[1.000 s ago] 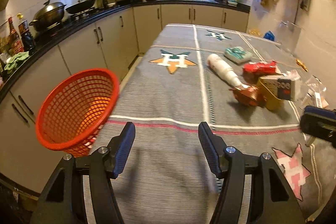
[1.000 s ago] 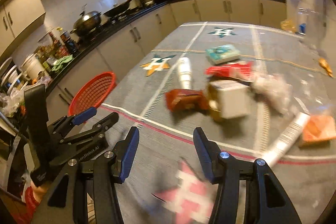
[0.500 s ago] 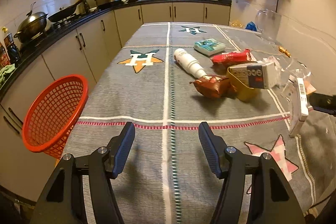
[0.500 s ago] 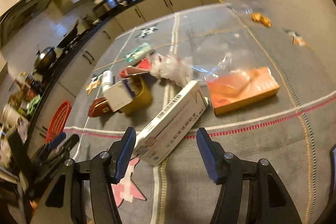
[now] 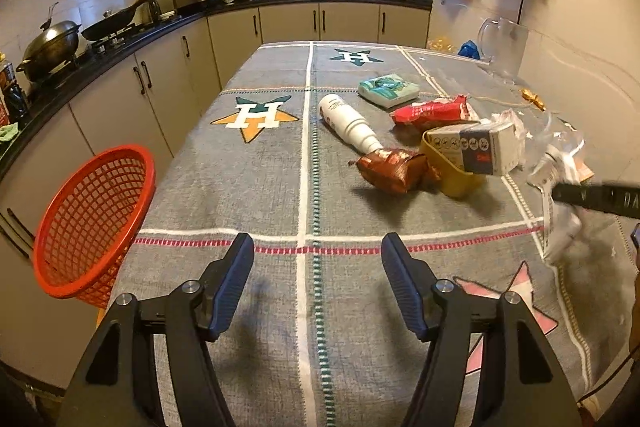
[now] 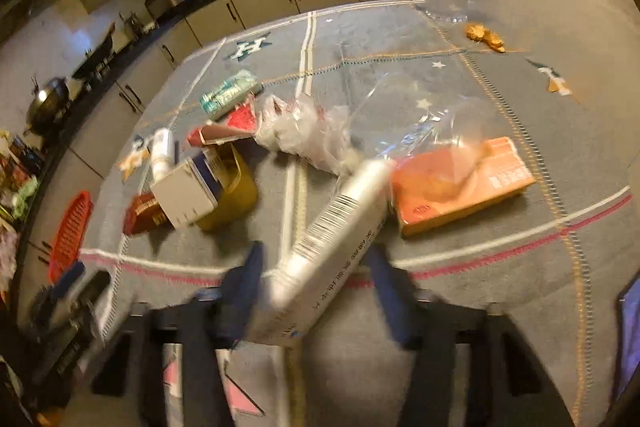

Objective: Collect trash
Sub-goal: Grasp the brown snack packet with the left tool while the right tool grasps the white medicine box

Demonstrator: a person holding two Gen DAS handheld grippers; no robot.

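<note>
The step in hand looks like picking up the first piece of trash. Nearest in the right wrist view, the right gripper has its jaws closing around a long white carton with a barcode. The carton lies tilted between them, pointing toward 1 o'clock. Motion blur hides whether the pads already press on it, so I cannot tell if the grip is made.

The left gripper hovers with its jaws wide and opening, nothing between them, angled down at the grey tablecloth.

Past the carton, at 2 o'clock, lies an orange box under clear plastic. At 11 o'clock a crumpled plastic bag sits, with a yellow cup and white box at 10 o'clock. Farther off in the left view are a brown snack packet, a white bottle and a red wrapper.

The red basket waits off the table edge at 9 o'clock of the left view. Next, I judge, the carton needs a firm clamp, a lift, and a carry across to that basket.
</note>
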